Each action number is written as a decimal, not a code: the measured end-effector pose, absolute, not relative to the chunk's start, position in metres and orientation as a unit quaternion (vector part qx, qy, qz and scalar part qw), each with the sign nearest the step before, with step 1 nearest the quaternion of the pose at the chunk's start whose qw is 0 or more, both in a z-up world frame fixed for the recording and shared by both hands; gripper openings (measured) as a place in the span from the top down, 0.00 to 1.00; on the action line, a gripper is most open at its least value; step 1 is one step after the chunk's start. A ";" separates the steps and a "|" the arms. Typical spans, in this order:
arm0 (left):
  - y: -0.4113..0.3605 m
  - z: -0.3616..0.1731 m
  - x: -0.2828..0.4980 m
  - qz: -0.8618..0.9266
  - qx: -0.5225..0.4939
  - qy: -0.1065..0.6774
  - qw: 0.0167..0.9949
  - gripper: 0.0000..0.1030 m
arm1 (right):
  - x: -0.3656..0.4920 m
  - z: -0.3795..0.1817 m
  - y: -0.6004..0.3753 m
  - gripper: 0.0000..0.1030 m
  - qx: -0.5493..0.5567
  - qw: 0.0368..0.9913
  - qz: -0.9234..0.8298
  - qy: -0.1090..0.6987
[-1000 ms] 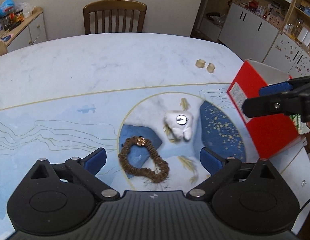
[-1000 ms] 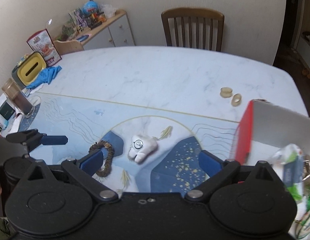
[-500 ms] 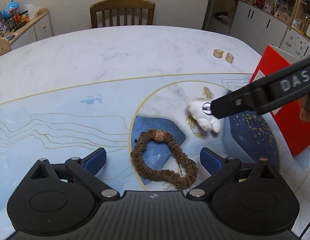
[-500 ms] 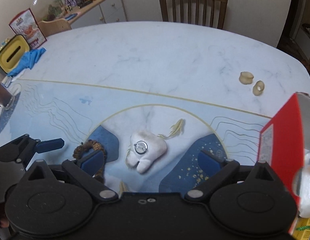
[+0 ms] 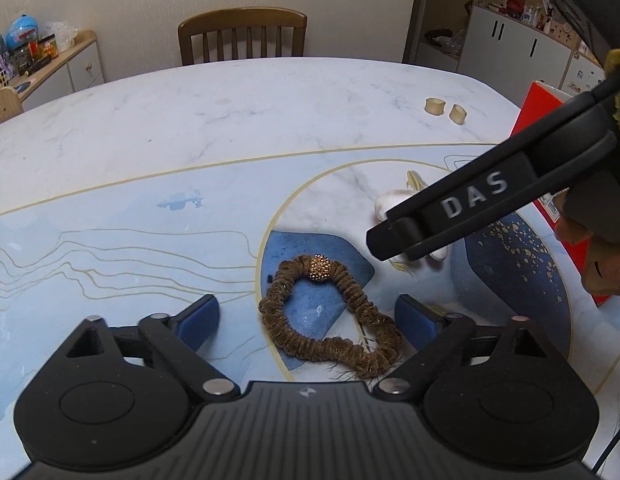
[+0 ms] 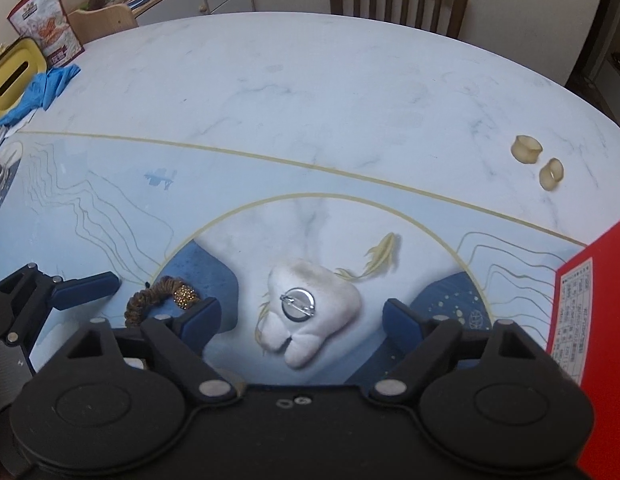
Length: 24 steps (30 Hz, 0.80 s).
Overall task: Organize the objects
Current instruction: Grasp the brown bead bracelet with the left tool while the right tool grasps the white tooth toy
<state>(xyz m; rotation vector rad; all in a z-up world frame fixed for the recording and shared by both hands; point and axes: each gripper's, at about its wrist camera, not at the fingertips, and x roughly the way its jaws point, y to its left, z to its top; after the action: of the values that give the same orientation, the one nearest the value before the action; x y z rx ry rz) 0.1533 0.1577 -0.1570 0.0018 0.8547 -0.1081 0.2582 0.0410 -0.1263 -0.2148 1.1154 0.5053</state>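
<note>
A brown hair scrunchie [image 5: 330,316] with a gold bead lies on the table mat, between the open fingers of my left gripper [image 5: 308,320]. A white tooth-shaped plush [image 6: 310,314] with a metal pin badge lies between the open fingers of my right gripper [image 6: 302,318], which hovers low over it. In the left wrist view the right gripper's black body [image 5: 470,204] covers most of the plush [image 5: 390,202]. The scrunchie [image 6: 162,296] shows partly in the right wrist view, with the left gripper's fingertips [image 6: 86,284] beside it.
A red box [image 6: 590,320] stands at the right, also visible in the left wrist view [image 5: 550,120]. Two small beige rings [image 6: 538,160] lie far right on the marble table [image 6: 310,80]. A yellow container [image 6: 14,76], blue cloth [image 6: 42,88] and a chair [image 5: 242,36] are beyond.
Both grippers have moved forward and lower: the left now straddles the scrunchie, the right now straddles the tooth plush. Both stay open. The objects have not moved.
</note>
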 end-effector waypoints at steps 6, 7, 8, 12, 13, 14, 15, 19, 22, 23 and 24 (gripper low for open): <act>0.154 -0.153 0.152 -0.053 0.003 0.411 0.910 0.43 | 0.259 -0.130 0.048 0.25 -0.111 0.812 0.236 0.522; 0.155 -0.152 0.152 -0.054 -0.001 0.411 0.910 0.47 | 0.259 -0.130 0.049 0.27 -0.113 0.812 0.236 0.522; 0.155 -0.151 0.152 -0.052 -0.003 0.412 0.909 0.49 | 0.259 -0.130 0.050 0.28 -0.115 0.812 0.235 0.521; 0.158 -0.148 0.156 -0.046 -0.008 0.418 0.907 0.64 | 0.257 -0.130 0.052 0.39 -0.121 0.814 0.231 0.519; 0.158 -0.148 0.158 -0.044 -0.008 0.420 0.906 0.67 | 0.257 -0.130 0.052 0.43 -0.121 0.814 0.230 0.519; 0.159 -0.147 0.158 -0.044 -0.009 0.422 0.906 0.68 | 0.257 -0.130 0.053 0.45 -0.121 0.814 0.229 0.519; 0.160 -0.147 0.159 -0.045 -0.013 0.423 0.905 0.72 | 0.257 -0.130 0.052 0.49 -0.121 0.814 0.230 0.519; 0.165 -0.145 0.162 -0.048 -0.029 0.429 0.902 0.83 | 0.257 -0.130 0.052 0.54 -0.120 0.816 0.231 0.515; 0.169 -0.145 0.164 -0.048 -0.046 0.434 0.898 0.85 | 0.255 -0.128 0.049 0.55 -0.116 0.819 0.233 0.511; 0.170 -0.145 0.163 -0.047 -0.049 0.436 0.898 0.85 | 0.255 -0.127 0.047 0.55 -0.115 0.821 0.232 0.510; 0.170 -0.144 0.163 -0.047 -0.051 0.437 0.897 0.86 | 0.255 -0.124 0.045 0.55 -0.111 0.821 0.232 0.510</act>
<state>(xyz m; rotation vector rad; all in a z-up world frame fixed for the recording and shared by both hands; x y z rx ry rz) 0.1634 0.1701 -0.1440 -0.1051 0.9049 -0.0972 0.2546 0.0451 -0.1243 -0.2369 1.0847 0.4934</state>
